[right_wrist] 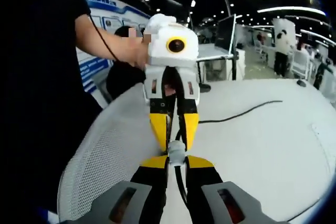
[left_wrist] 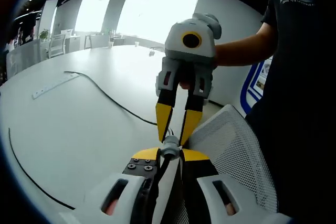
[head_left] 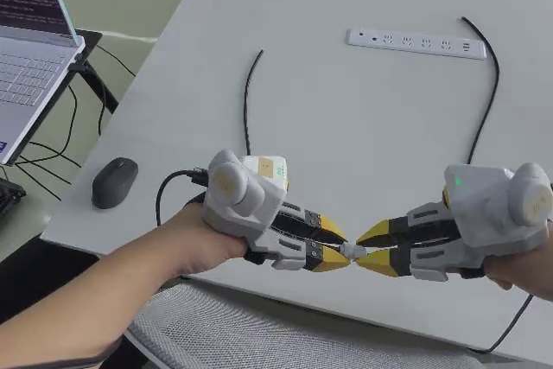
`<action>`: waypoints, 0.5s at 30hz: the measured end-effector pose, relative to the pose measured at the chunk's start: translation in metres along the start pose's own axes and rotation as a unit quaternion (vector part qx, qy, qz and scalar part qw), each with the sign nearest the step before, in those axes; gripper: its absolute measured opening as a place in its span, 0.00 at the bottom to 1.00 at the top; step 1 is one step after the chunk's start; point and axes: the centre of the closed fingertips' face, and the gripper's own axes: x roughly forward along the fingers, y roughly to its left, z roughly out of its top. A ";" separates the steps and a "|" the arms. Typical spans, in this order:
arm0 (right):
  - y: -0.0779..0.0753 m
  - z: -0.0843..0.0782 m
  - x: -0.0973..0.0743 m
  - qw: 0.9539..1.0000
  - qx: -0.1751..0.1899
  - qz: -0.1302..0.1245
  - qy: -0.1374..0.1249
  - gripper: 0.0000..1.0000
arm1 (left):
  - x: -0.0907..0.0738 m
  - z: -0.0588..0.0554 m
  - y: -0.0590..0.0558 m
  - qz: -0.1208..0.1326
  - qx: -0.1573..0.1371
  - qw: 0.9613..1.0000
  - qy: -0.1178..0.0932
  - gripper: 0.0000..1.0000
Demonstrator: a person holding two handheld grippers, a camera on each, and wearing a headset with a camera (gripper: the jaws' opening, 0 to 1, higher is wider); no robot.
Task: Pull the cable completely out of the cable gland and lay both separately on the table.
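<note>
Left tongs (head_left: 341, 253) clenched on the small grey plastic cable gland (head_left: 354, 251); right tongs (head_left: 367, 252) clenched on the thin black cable (right_wrist: 181, 181) just beside it, held above the near edge of the white counter (head_left: 346, 127). Best drawn straight apart along the cable's axis, without twisting the gland.

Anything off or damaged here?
Nothing stands out. The left gripper and right gripper meet tip to tip at the cable gland; its cable runs between the right jaws. Power strip and mouse lie flat.

An open-plan office or lab: a laptop (head_left: 26, 32), mouse (head_left: 114, 181) and power strip (head_left: 416, 43) on a white table (head_left: 346, 127) (mesh chair (head_left: 225, 334) alongside), more desks (right_wrist: 218, 53) behind.
</note>
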 end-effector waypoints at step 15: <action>0.002 -0.007 0.009 0.992 -0.095 -0.069 0.044 0.08 | -0.001 -0.007 -0.005 -0.006 -0.028 1.000 -0.003 0.15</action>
